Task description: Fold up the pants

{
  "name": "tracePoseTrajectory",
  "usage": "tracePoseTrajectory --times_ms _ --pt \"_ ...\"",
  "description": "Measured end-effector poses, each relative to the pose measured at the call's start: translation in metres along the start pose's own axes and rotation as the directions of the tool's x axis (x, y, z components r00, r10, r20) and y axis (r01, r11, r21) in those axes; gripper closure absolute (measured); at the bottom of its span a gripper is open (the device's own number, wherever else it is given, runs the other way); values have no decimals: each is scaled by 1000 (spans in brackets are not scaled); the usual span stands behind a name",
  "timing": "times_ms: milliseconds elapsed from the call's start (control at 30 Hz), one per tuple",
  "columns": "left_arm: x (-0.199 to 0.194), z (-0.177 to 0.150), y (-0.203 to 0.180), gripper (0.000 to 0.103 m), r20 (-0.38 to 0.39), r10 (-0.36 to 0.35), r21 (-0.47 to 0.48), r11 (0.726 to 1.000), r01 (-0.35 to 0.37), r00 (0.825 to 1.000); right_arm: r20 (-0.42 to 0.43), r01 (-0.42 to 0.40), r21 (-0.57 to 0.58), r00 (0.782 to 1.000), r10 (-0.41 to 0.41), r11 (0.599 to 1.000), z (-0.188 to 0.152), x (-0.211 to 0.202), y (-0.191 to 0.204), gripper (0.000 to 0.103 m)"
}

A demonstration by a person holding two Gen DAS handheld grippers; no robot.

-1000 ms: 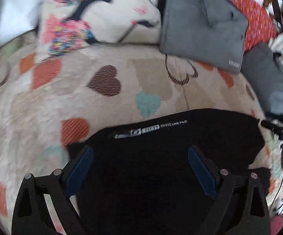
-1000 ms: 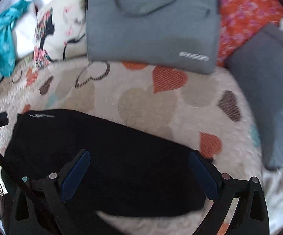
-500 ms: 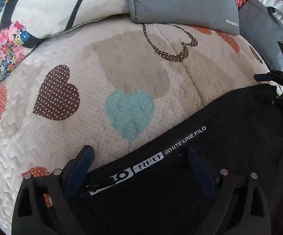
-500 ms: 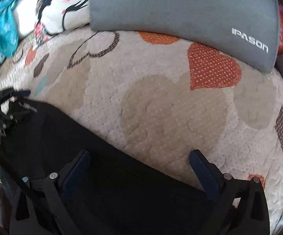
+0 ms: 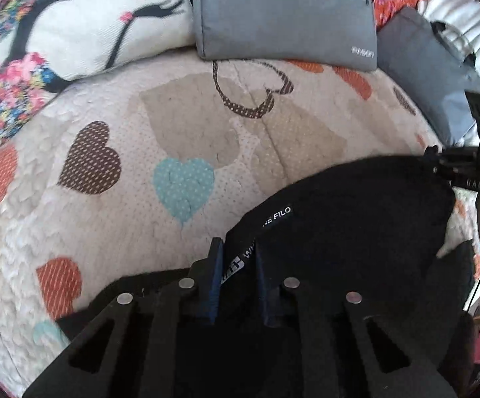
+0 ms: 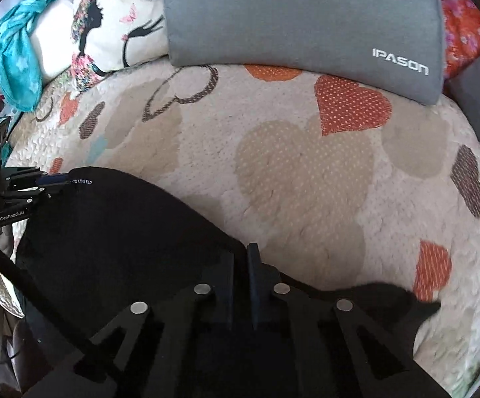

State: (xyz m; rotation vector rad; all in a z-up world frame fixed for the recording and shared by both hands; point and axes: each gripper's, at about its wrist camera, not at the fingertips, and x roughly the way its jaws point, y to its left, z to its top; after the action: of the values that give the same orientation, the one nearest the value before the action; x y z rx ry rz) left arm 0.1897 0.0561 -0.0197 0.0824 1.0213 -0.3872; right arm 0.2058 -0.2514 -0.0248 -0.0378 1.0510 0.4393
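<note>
A cream quilt (image 6: 306, 165) patterned with hearts covers the bed, with black pants (image 5: 356, 219) lying on its near side. Both grippers have just clamped shut: the left gripper (image 5: 236, 258) pinches the labelled waistband (white lettering), the right gripper (image 6: 241, 265) the pants' far edge.

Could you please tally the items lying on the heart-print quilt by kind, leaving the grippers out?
Black pants: 1
Grey laptop bags: 2
Printed white cushion: 1
Teal cloth: 1
Total: 5
</note>
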Motion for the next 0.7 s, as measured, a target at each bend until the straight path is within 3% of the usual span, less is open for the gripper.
tracePoseTrajectory --times_ms 233,433,567,700 --pt "-61 -47 -23 86 93 -10 -64 998 16 996 60 -60 34 997 58 998 -48 -54 32 97" --pt "-111 -135 -32 85 154 -44 -184 980 72 987 26 -148 76 989 146 986 -130 -84 75 97" --pt "-113 -196 -39 83 92 -64 -261 962 86 994 -58 -151 116 986 159 982 -187 -78 99 97" --pt "-112 -239 -36 79 18 -111 -361 926 110 994 -138 -86 142 985 106 986 -224 -69 110 94"
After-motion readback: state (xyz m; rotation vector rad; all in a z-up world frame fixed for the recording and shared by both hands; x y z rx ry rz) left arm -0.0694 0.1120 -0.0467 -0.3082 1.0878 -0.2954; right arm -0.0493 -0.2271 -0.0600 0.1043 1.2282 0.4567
